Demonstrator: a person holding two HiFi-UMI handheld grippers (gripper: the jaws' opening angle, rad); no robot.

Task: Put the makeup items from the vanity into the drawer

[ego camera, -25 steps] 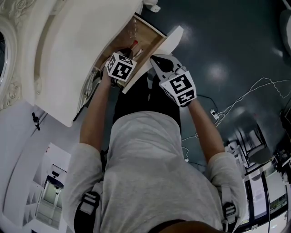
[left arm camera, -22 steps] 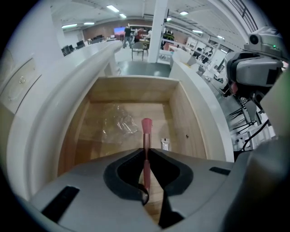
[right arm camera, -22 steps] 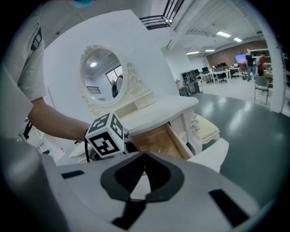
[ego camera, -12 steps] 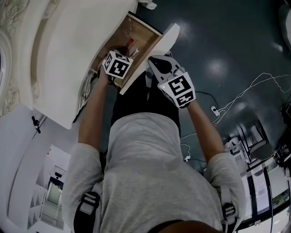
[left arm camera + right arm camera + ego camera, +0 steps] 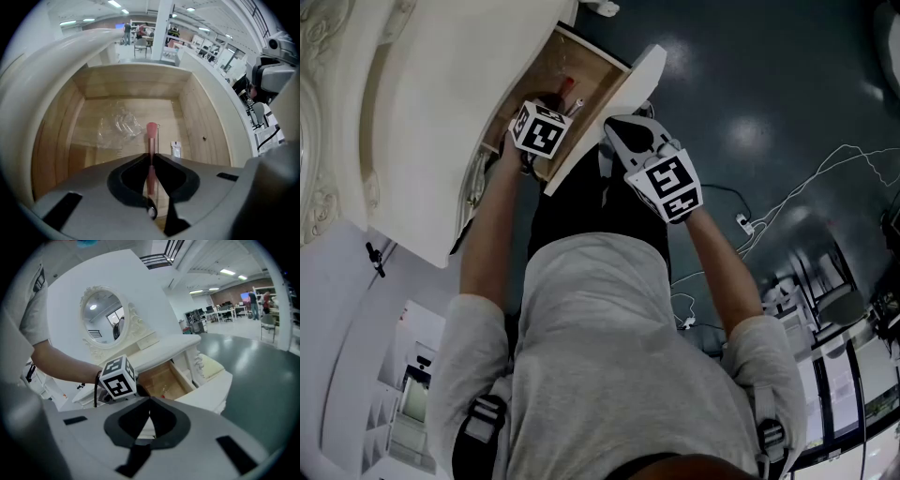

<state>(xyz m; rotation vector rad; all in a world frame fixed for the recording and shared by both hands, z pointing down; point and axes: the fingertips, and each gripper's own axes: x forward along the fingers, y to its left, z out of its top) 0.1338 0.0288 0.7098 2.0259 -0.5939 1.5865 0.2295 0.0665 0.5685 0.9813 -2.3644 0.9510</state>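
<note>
The vanity's wooden drawer (image 5: 93,98) stands pulled out, its white front (image 5: 623,89) toward me. My left gripper (image 5: 151,158) points steeply down into it, shut on a slim pink makeup tube (image 5: 151,136) whose tip sticks out past the jaws. In the head view the left gripper (image 5: 553,105) hangs over the drawer's near end, with the tube's red tip (image 5: 568,84) showing. My right gripper (image 5: 615,127) hovers just outside the drawer front, shut and empty; its own view shows the jaws (image 5: 150,401) closed with nothing in them.
A crumpled clear plastic wrap (image 5: 119,124) and a small white sachet (image 5: 176,149) lie on the drawer floor. The white vanity top (image 5: 441,112) overhangs the drawer; its oval mirror (image 5: 104,315) stands behind. Cables (image 5: 806,202) trail across the dark floor at right.
My left gripper has sunk a little deeper into the drawer with the pink tube still in its jaws. The right gripper has stayed where it was.
</note>
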